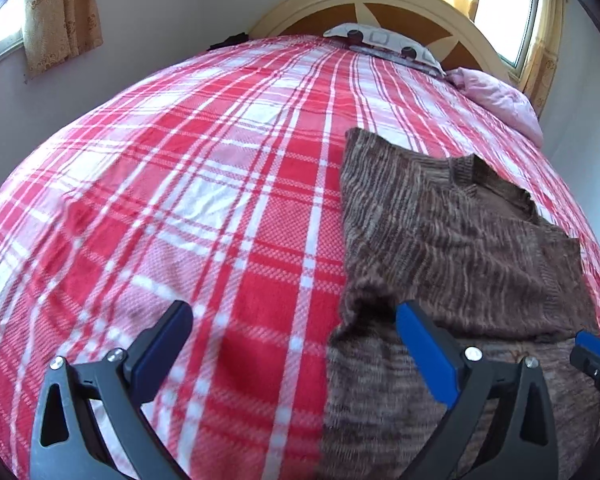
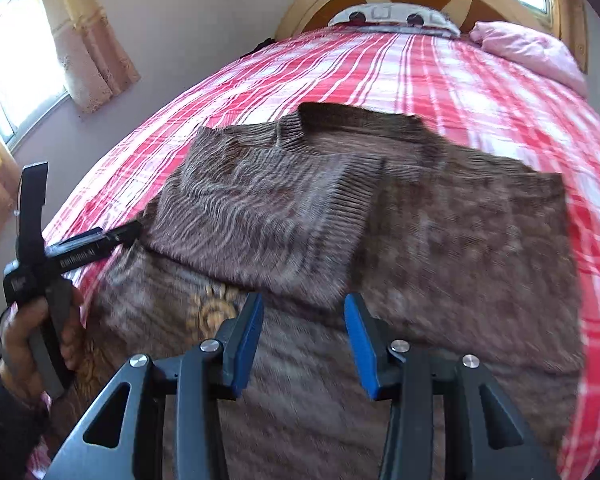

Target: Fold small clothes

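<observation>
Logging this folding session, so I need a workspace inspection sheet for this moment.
Surface: bed with red plaid sheet, lightly wrinkled.
Job's things: brown sweater lying on the sheet, left side folded over its middle.
Clutter: pink blanket and patterned pillow by the headboard.
Grippers: left gripper open at the sweater's left edge; right gripper open above the sweater.
Cables: nothing seen.
Surroundings: headboard, curtained windows, pale walls.

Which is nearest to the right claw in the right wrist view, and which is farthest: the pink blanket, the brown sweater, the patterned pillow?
From the right claw:
1. Brown sweater, directly under and ahead of it.
2. Pink blanket, far right, near the headboard.
3. Patterned pillow, centre, against the headboard; close to the blanket's depth, only slightly farther.
</observation>
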A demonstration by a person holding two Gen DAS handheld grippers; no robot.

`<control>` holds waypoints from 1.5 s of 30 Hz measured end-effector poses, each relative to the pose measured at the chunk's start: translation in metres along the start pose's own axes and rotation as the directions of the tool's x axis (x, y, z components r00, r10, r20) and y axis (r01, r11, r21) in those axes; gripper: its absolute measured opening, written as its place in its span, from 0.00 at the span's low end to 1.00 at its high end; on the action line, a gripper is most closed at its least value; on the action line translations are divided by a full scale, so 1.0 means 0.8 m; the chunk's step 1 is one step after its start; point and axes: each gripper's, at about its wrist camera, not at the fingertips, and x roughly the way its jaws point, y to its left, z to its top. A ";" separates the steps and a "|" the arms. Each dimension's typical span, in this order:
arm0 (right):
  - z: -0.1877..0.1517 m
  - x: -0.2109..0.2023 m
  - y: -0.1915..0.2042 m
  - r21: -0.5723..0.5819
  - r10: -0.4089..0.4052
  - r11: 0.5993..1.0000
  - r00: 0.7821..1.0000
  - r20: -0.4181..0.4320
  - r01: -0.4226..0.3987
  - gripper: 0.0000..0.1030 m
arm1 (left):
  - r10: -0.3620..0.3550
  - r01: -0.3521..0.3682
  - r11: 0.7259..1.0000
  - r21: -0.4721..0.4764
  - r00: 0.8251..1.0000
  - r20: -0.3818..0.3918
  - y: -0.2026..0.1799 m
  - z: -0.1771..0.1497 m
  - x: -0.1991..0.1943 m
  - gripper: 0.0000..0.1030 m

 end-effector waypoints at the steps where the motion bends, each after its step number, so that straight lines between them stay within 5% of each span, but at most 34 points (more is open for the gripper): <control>1: -0.007 -0.006 -0.001 -0.013 -0.016 1.000 1.000 -0.006 0.016 0.43 | 0.000 0.000 1.000 0.006 1.000 0.006 0.000 -0.004 -0.009 1.00; 13: -0.115 -0.057 0.002 -0.089 -0.104 0.991 0.994 -0.025 0.102 0.43 | 0.001 0.005 0.988 0.157 0.999 -0.037 -0.010 -0.088 -0.078 1.00; 45: -0.259 -0.181 0.005 0.051 -0.131 0.990 0.991 0.018 0.130 0.43 | -0.028 0.039 0.981 0.190 0.998 -0.060 0.024 -0.214 -0.177 1.00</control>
